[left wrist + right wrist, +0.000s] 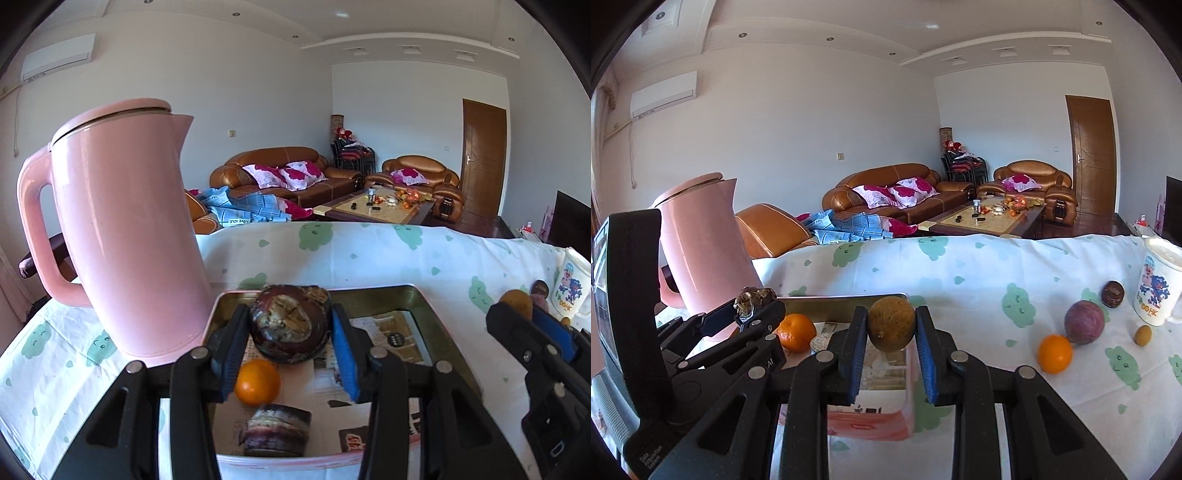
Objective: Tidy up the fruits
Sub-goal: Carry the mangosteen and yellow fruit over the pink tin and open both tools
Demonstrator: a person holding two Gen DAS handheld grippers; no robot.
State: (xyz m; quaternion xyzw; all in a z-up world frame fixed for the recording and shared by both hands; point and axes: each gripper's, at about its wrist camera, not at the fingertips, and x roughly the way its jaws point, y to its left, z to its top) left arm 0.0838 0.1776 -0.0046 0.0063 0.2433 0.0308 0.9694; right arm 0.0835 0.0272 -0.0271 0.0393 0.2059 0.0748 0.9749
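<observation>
My left gripper (290, 326) is shut on a dark brown wrinkled fruit (290, 323) and holds it over the pink tin tray (436, 306). An orange (257, 382) lies in the tray. My right gripper (891, 325) is shut on a brown-yellow round fruit (892, 325) above the tray's right edge (846, 297). On the cloth to the right lie an orange (1055, 353), a purple fruit (1084, 322), a dark fruit (1112, 294) and a small brown fruit (1143, 335). The left gripper also shows in the right wrist view (753, 306), and the right gripper in the left wrist view (524, 314).
A tall pink kettle (122, 236) stands just left of the tray. A white mug (1158, 282) with a cartoon print stands at the right edge of the table. The table has a white cloth (979, 266) with green prints. Sofas and a coffee table lie beyond.
</observation>
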